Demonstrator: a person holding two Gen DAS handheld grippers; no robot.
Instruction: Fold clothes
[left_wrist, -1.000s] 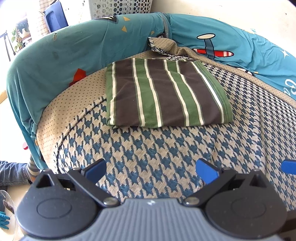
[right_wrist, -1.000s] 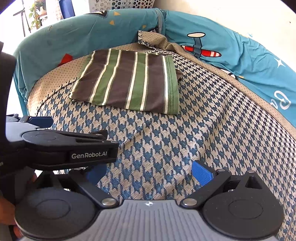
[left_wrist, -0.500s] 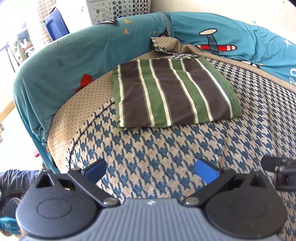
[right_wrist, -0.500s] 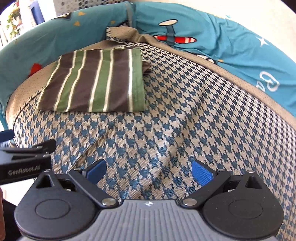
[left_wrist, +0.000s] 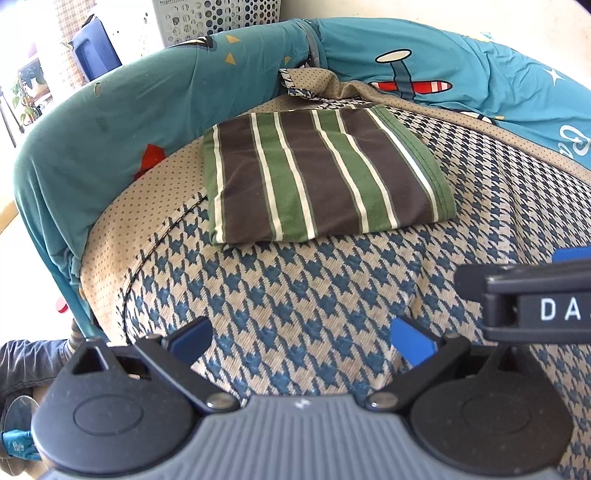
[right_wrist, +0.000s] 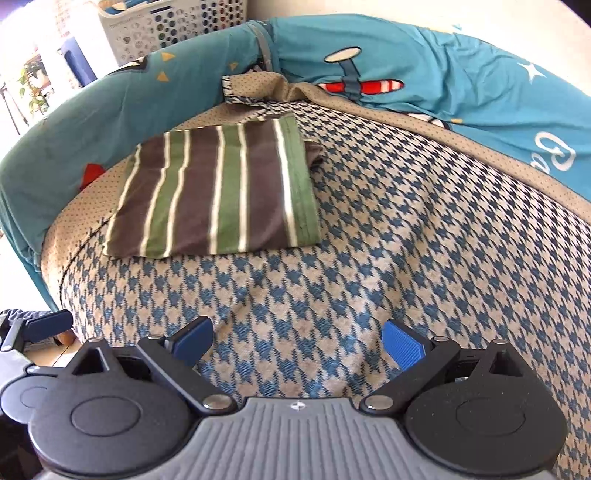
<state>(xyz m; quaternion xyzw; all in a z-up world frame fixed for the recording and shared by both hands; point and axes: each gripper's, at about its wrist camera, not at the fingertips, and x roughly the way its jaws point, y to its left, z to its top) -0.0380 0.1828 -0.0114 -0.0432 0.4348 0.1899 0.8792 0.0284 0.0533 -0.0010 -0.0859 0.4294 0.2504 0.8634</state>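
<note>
A folded garment (left_wrist: 321, 177) with brown, green and white stripes lies flat on the houndstooth sofa seat (left_wrist: 295, 295), near the back left corner. The right wrist view shows the same striped garment (right_wrist: 218, 192) on the seat (right_wrist: 406, 240). My left gripper (left_wrist: 301, 341) hovers over the seat's front part, open, nothing between its blue pads. My right gripper (right_wrist: 297, 343) is open too, empty, short of the garment. The right gripper's black body (left_wrist: 532, 299) crosses the right edge of the left wrist view. The left gripper's blue fingertip (right_wrist: 48, 326) shows at the lower left of the right wrist view.
A teal cover with plane prints (left_wrist: 424, 66) drapes the sofa's back and arm (left_wrist: 92, 147). A perforated laundry basket (right_wrist: 173, 26) stands behind the sofa. A person's dark trouser leg (left_wrist: 22, 362) is at the lower left, beside the sofa's front edge.
Both grippers shifted: the garment sits closer and more central in the left wrist view. The right gripper's body has come further into that view from the right. Both stayed open.
</note>
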